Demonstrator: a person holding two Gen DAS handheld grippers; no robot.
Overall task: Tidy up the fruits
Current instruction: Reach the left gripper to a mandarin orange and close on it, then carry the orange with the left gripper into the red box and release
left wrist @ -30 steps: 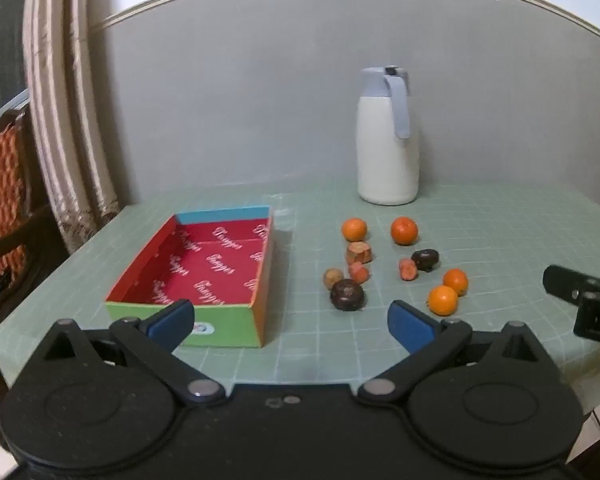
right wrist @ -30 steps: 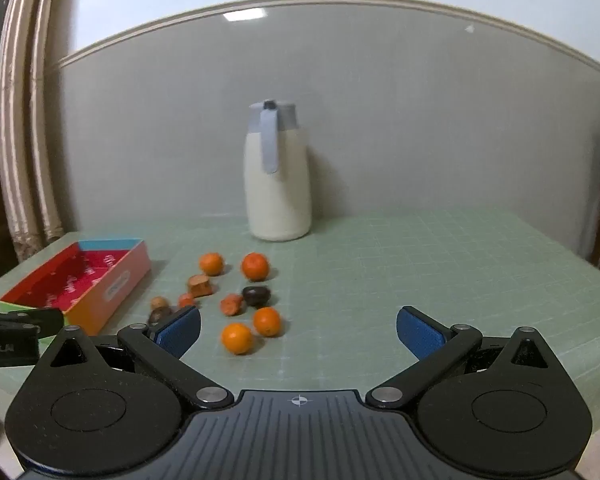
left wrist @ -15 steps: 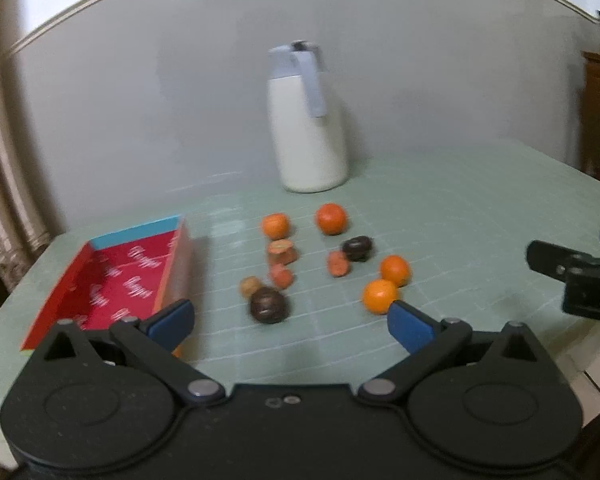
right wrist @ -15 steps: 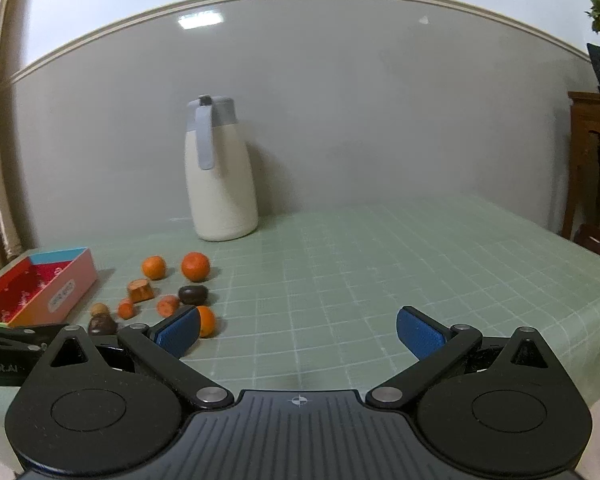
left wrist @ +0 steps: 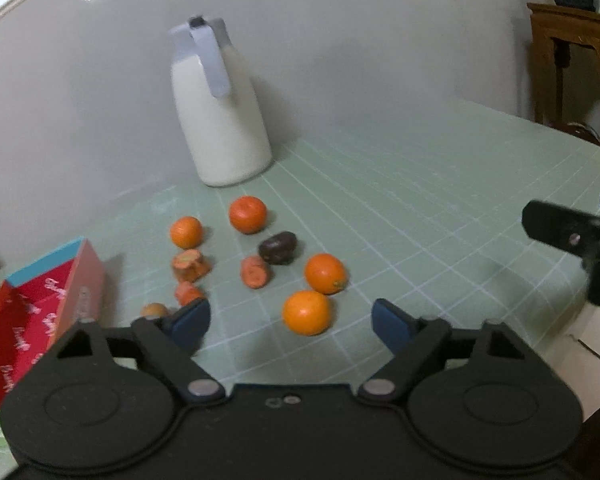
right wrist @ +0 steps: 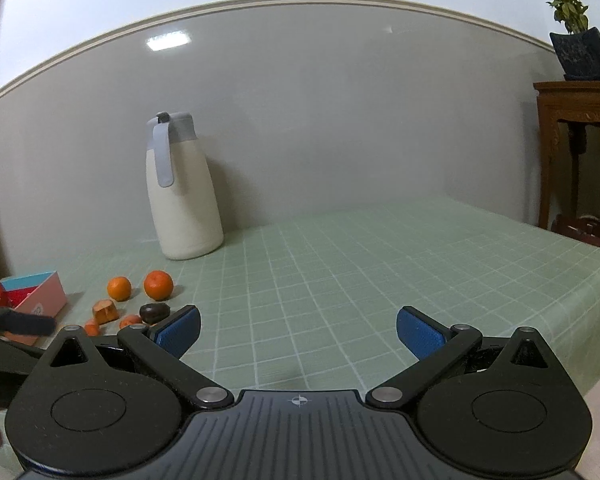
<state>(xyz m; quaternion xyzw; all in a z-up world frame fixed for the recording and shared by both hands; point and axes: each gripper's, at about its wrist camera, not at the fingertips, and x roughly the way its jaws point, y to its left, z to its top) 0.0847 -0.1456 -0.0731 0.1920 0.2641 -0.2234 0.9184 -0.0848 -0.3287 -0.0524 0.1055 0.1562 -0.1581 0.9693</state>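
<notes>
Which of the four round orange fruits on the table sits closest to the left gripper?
The orange fruit just ahead of the open left gripper, nearest of the four; the other three lie farther back, toward the white jug.

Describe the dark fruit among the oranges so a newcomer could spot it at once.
Start at the tall white jug standing by the wall on the green grid table. In front of it lies a loose scatter of fruit; the dark fruit sits in the middle, just behind the two nearest oranges. It is the only glossy brown-black oval piece there; the rest are orange or tan.
</notes>
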